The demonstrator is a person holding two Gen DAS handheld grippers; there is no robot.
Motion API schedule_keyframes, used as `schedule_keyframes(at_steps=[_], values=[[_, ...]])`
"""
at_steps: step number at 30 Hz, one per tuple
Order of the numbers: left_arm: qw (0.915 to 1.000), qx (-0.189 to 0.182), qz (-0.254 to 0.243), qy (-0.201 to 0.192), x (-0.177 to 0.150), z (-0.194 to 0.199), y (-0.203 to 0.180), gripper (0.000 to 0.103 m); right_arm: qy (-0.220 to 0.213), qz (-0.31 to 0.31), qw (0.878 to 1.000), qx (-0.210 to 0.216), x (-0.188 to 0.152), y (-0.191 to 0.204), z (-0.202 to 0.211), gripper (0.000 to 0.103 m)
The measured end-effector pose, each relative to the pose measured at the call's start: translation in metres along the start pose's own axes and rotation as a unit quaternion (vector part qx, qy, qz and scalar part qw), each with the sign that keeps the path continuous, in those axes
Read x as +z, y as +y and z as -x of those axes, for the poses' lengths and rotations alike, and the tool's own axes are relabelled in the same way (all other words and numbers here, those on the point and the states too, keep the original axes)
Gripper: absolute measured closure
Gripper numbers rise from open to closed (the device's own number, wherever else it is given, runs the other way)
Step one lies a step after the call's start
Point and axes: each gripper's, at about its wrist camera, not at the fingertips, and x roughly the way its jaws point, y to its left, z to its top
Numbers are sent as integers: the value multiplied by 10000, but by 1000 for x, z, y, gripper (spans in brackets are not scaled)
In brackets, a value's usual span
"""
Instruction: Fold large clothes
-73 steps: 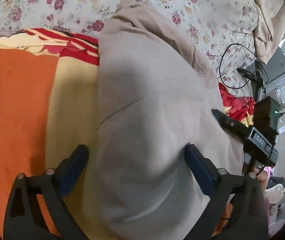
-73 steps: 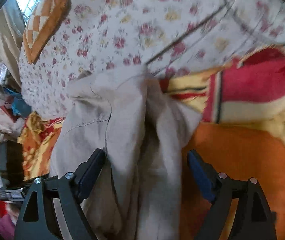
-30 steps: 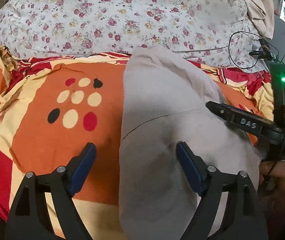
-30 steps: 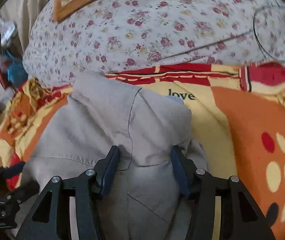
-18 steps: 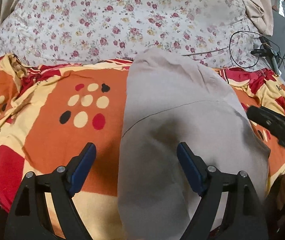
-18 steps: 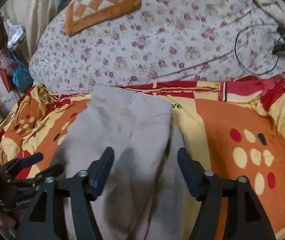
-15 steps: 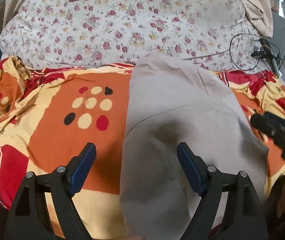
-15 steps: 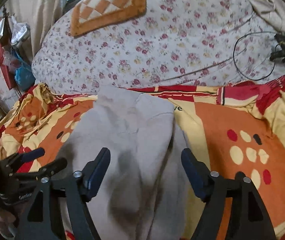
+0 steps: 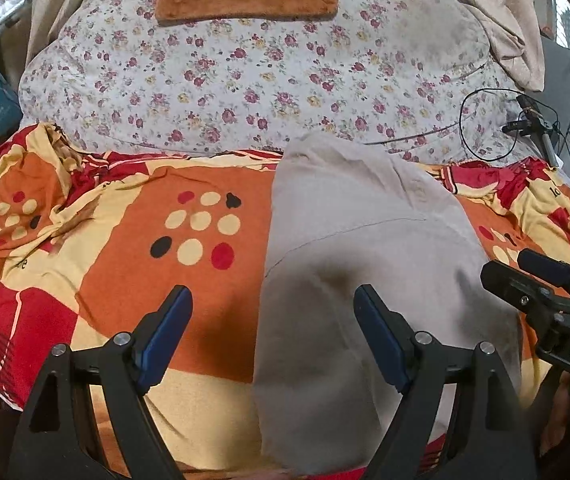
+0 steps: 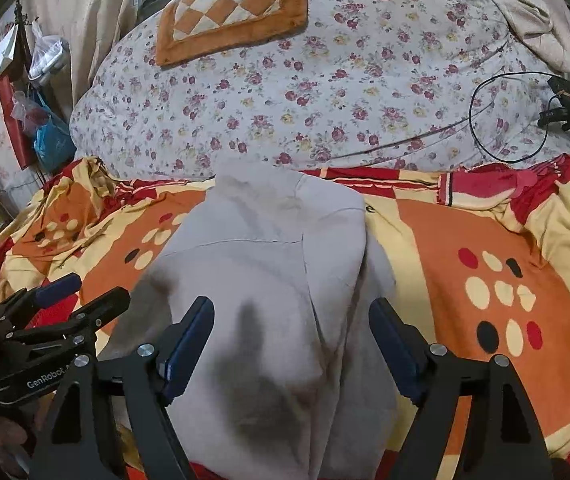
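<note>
grey garment [image 9: 365, 272] on blanket [image 9: 125, 248], tool [image 9: 271, 332] agape

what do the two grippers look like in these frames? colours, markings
Both match: black angular finger arms with silver bolt heads, blue pads on the inner faces. Left gripper bears white "GenRobot" lettering on its body, seen from the right wrist view. Right gripper shows white "DAS" in the left wrist view. No sleeves visible.

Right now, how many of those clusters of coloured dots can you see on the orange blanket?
3 in the left wrist view: one dot cluster left of the grey garment, one at the blanket's crumpled far-left edge, one partly visible right of the garment. More may be hidden underneath.
</note>
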Motion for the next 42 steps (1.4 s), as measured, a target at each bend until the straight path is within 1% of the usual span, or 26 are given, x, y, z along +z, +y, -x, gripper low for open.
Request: schedule_keyframes(at_steps=[11, 19, 42], values=[[10000, 12, -18, 36, -1, -3, 0, 20, 40, 2, 10000, -5, -1, 0, -4, 22], [10000, 21, -23, 54, -1, -5, 0, 20, 82, 113, 9999, -2, -1, 2, -11, 22], [10000, 49, -5, 80, -1, -11, 3, 20, 146, 91, 9999, 3, 0, 5, -20, 22]])
